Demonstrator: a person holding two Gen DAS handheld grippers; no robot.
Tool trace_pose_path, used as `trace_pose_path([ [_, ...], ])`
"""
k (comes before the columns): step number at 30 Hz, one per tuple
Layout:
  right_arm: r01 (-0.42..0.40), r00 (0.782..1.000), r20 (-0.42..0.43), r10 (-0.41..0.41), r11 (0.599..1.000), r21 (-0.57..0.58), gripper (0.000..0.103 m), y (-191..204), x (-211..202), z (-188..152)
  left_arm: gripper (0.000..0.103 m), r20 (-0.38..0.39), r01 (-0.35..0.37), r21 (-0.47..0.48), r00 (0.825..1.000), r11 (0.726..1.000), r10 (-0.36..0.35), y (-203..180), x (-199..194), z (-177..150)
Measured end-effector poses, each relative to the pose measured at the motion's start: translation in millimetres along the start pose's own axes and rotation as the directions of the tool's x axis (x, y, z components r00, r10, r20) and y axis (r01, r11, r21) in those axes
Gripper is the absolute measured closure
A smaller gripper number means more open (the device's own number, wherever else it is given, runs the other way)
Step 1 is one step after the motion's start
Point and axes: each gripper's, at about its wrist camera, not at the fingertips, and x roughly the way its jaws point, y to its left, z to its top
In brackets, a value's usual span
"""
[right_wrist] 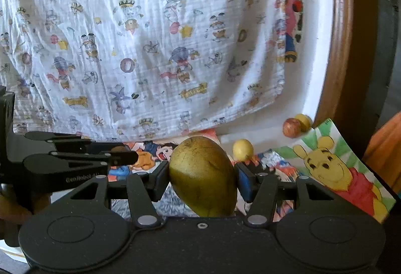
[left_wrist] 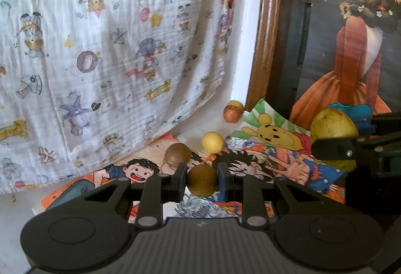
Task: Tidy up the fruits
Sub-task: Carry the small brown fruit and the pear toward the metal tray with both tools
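My left gripper (left_wrist: 202, 180) is shut on a small brown round fruit (left_wrist: 202, 180), held above the cartoon posters (left_wrist: 263, 163). A second brown round fruit (left_wrist: 177, 154) lies on the posters just beyond it, with a small yellow ball-shaped fruit (left_wrist: 213, 141) to its right. My right gripper (right_wrist: 203, 177) is shut on a large yellow-green mango (right_wrist: 204, 177), which also shows at the right of the left wrist view, mango (left_wrist: 334, 126). The left gripper (right_wrist: 122, 157) reaches in from the left in the right wrist view.
A red apple-like fruit (left_wrist: 232, 113) and a yellow fruit (left_wrist: 236, 104) sit by the wooden frame (left_wrist: 265, 35). A white printed cloth (left_wrist: 112, 48) hangs behind. A Winnie-the-Pooh picture (right_wrist: 338, 171) lies at right. A framed painting of a girl (left_wrist: 351, 48) stands at far right.
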Motion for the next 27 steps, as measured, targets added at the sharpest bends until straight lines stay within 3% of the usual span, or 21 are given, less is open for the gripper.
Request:
trace_pose_path([
  [13, 0.051, 0.999, -0.002, -0.051, 0.996, 0.068, 0.046, -5.8, -58.1, -46.9, 0.074, -0.040, 0.061, 0.025, 0.997, 0.998, -0.060, -34.4, -39.9, -37.5],
  [18, 0.056, 0.998, -0.034, -0.054, 0.995, 0.086, 0.046, -8.2, -58.4, -65.6, 0.074, -0.109, 0.090, 0.030, 0.990, 0.995, -0.086, -46.1, -45.8, -69.0],
  [27, 0.068, 0.992, -0.113, -0.053, 0.989, 0.129, 0.046, -21.4, -33.0, -95.3, 0.074, -0.242, 0.143, 0.035, 0.961, 0.989, -0.131, -64.5, -39.5, -118.1],
])
